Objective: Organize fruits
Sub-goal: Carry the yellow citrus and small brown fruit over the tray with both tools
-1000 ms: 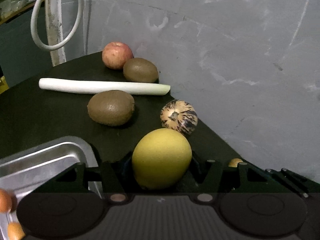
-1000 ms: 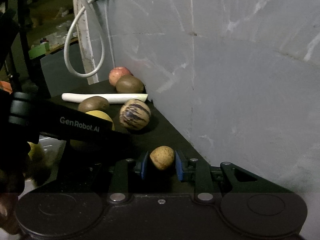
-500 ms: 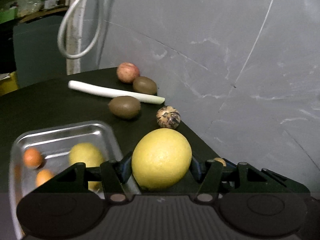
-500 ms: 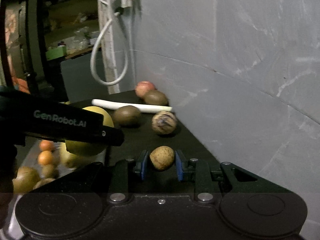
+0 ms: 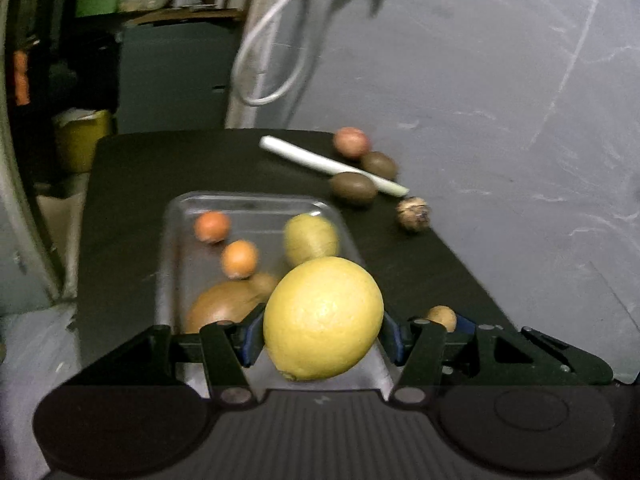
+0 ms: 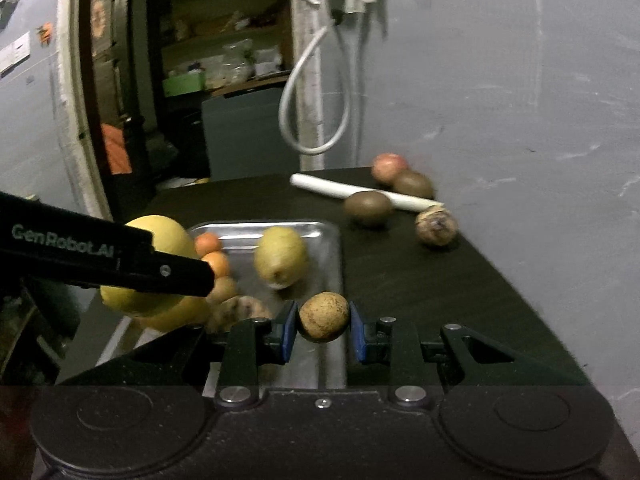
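Step in hand: carry-to-tray, both hands loaded.

Left gripper (image 5: 322, 338): fingers part open, clamped on the big yellow citrus (image 5: 323, 319), held above the near end of the metal tray (image 5: 170, 216). Right gripper (image 6: 323, 330): fingers nearly closed, pinching a small tan speckled fruit (image 6: 323, 316), just over the tray's near right rim.

Tray contents: two small orange fruits (image 5: 239, 259) toward its far left, a yellow-green fruit (image 5: 311, 239) mid right, brown fruit at the near end, partly hidden behind the fingers.

Outside the tray, on the worktop (image 5: 132, 184) beyond its far right corner: two kiwis (image 5: 353, 188), a striped round fruit (image 5: 413, 213), a reddish apple (image 5: 351, 142), a white stalk (image 5: 332, 166).

Next, my read: lower each load into a free spot, then release. The near end is crowded, so the citrus may roll; aim for the middle.
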`<action>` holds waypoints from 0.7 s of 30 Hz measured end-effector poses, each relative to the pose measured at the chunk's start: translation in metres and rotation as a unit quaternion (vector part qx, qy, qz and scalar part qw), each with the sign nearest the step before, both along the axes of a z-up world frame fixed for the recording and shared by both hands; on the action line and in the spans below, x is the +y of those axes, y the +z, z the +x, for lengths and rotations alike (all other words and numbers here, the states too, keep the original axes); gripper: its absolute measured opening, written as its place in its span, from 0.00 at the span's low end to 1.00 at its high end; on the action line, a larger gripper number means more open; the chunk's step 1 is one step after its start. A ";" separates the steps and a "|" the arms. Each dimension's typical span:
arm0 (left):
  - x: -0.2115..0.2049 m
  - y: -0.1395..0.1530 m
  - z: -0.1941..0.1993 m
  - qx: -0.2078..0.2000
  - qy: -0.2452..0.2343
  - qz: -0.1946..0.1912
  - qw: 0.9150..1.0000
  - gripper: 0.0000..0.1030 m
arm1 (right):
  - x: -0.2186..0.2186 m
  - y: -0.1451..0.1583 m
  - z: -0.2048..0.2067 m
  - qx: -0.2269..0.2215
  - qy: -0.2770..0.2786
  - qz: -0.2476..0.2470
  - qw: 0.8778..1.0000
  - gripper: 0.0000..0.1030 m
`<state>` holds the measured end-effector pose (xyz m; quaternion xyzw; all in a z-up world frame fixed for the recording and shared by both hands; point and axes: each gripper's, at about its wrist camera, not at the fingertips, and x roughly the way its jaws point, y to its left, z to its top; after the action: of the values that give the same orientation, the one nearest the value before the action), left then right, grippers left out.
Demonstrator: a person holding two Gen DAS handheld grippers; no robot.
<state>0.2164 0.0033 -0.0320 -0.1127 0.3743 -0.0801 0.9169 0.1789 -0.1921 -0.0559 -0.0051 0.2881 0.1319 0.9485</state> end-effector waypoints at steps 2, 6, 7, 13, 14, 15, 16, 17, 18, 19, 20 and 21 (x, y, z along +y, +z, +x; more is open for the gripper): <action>0.010 -0.003 -0.008 0.006 0.012 0.001 1.000 0.59 | 0.007 -0.002 -0.003 0.003 0.009 -0.001 1.000 0.29; 0.025 -0.011 -0.019 0.017 0.028 -0.001 0.999 0.59 | 0.024 -0.005 -0.012 0.006 0.024 -0.005 1.000 0.29; 0.028 -0.014 -0.022 0.021 0.030 0.000 0.999 0.59 | 0.026 -0.006 -0.012 0.008 0.027 -0.005 1.000 0.29; 0.037 -0.031 -0.026 0.042 0.035 0.000 0.999 0.59 | 0.036 -0.015 -0.018 0.023 0.039 -0.008 0.999 0.29; 0.038 -0.034 -0.026 0.045 0.035 0.000 0.998 0.59 | 0.037 -0.017 -0.019 0.025 0.040 -0.009 0.999 0.29; 0.040 -0.037 -0.026 0.048 0.036 0.000 0.998 0.59 | 0.038 -0.019 -0.019 0.029 0.040 -0.010 0.999 0.29; 0.040 -0.039 -0.026 0.051 0.036 0.001 0.998 0.59 | 0.038 -0.021 -0.018 0.032 0.040 -0.010 0.999 0.29; 0.041 -0.041 -0.025 0.054 0.036 0.002 0.998 0.59 | 0.039 -0.022 -0.018 0.034 0.040 -0.011 0.999 0.29; 0.041 -0.043 -0.025 0.055 0.036 0.003 0.998 0.59 | 0.040 -0.024 -0.018 0.037 0.040 -0.011 0.998 0.29; 0.041 -0.044 -0.025 0.056 0.035 0.004 0.998 0.59 | 0.039 -0.026 -0.017 0.039 0.040 -0.011 0.998 0.29; 0.041 -0.045 -0.024 0.056 0.033 0.005 0.998 0.59 | 0.040 -0.027 -0.017 0.041 0.041 -0.011 0.998 0.29; 0.041 -0.045 -0.024 0.057 0.032 0.005 0.998 0.59 | 0.040 -0.029 -0.017 0.042 0.041 -0.011 0.998 0.29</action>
<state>0.1929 0.0446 -0.0773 -0.1240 0.4222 -0.0426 0.8970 0.1620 -0.1516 -0.0848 -0.0219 0.3287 0.1679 0.9291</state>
